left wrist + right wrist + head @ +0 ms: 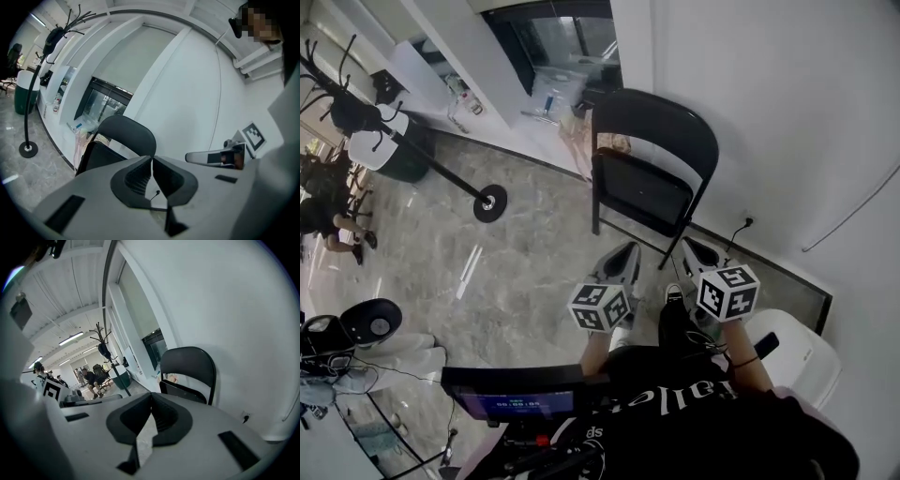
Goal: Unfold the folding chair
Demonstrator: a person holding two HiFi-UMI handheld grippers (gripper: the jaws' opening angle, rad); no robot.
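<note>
At the far left of the head view a person (326, 220) sits on a chair, well away across a glossy grey marble floor (487, 272) that carries pale streaks of reflected light. Next along stands a dark green bin (401, 161) with a white top. Beside it is a black coat stand (490, 202), its pole slanting down to a round base on the floor. Behind these a white counter (511, 131) runs along the wall and holds bottles and small items too small to tell apart. Above it sits a dark glass-fronted opening (553, 47).

The black folding chair (647, 169) stands just right of the counter's end, against a plain white wall (769, 112). Its legs are on the floor and its seat panel is tipped up toward the rounded backrest.

In front of the chair, not touching it, the left gripper (151, 159) is clenched with nothing between its jaws. The right gripper (151, 397) is just beside it, likewise clenched on nothing. Both point toward the chair.

Further right, a wall socket (748, 223) low on the wall has a plug and lead in it. A thin cable (853, 211) curves across the wall above. A white rounded object (802, 361) sits on the floor at the lower right.
</note>
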